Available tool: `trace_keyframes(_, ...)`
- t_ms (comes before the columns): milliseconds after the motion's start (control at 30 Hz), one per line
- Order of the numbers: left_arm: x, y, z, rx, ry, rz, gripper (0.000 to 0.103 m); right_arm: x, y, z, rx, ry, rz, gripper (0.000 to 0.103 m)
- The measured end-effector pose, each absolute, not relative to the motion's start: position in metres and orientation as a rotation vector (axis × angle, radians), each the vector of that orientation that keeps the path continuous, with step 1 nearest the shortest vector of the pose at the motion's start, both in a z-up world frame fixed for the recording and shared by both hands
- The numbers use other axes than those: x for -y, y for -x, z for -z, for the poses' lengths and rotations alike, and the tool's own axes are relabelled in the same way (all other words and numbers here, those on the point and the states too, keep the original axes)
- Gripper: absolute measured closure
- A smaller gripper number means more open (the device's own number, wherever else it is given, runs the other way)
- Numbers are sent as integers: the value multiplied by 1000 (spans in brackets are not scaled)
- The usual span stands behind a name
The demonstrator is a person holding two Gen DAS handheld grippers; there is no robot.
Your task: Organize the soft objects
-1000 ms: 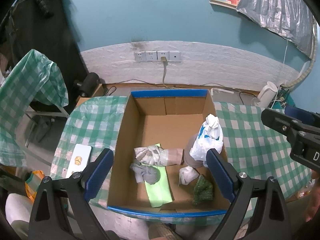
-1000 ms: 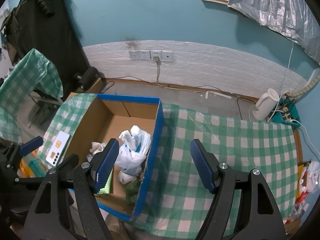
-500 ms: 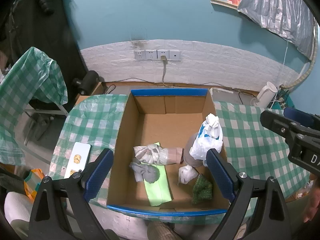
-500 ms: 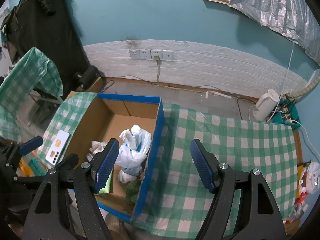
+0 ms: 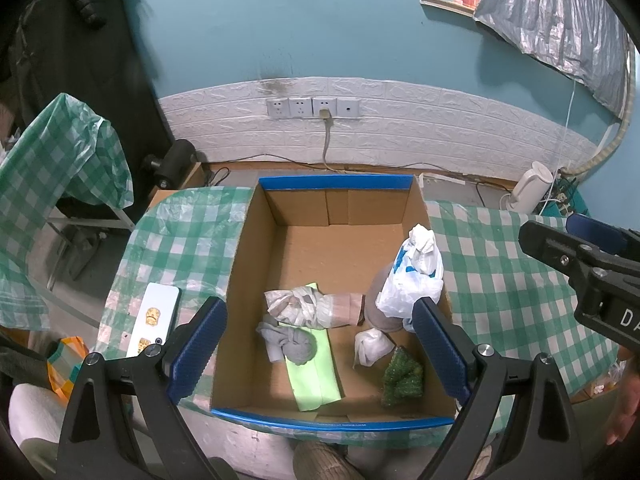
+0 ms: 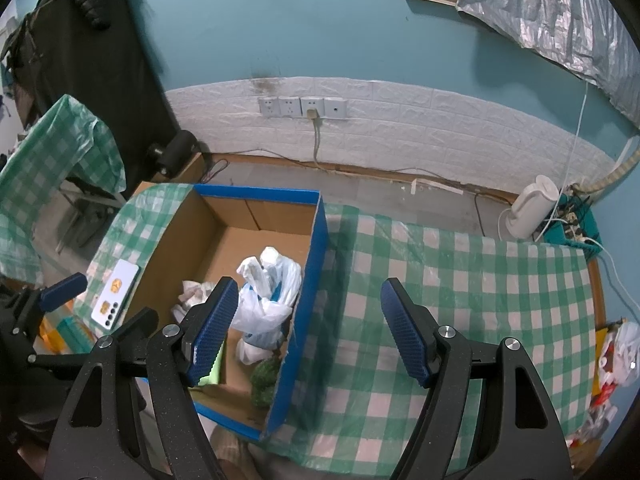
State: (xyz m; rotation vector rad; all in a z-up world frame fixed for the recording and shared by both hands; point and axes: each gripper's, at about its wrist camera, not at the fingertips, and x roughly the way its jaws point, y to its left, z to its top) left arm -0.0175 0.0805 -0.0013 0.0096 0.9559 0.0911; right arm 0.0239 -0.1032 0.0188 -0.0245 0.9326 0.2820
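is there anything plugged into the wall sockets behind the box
Yes, a grey plug with its cable hangs from the third of four wall sockets, beyond the cardboard box.

White letters "DA" show on the right gripper [image 5: 592,256] body, cut off.

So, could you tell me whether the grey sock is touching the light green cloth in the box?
Touching: the left wrist view shows the grey sock lying on the light green cloth, overlapping its upper end.
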Motion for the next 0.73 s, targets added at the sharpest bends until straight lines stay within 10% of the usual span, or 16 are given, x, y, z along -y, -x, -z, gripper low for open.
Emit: trace_keyframes(733,-81,17,2,-957,-8,-91,8,104,-25,-19,-932,23,-282,29)
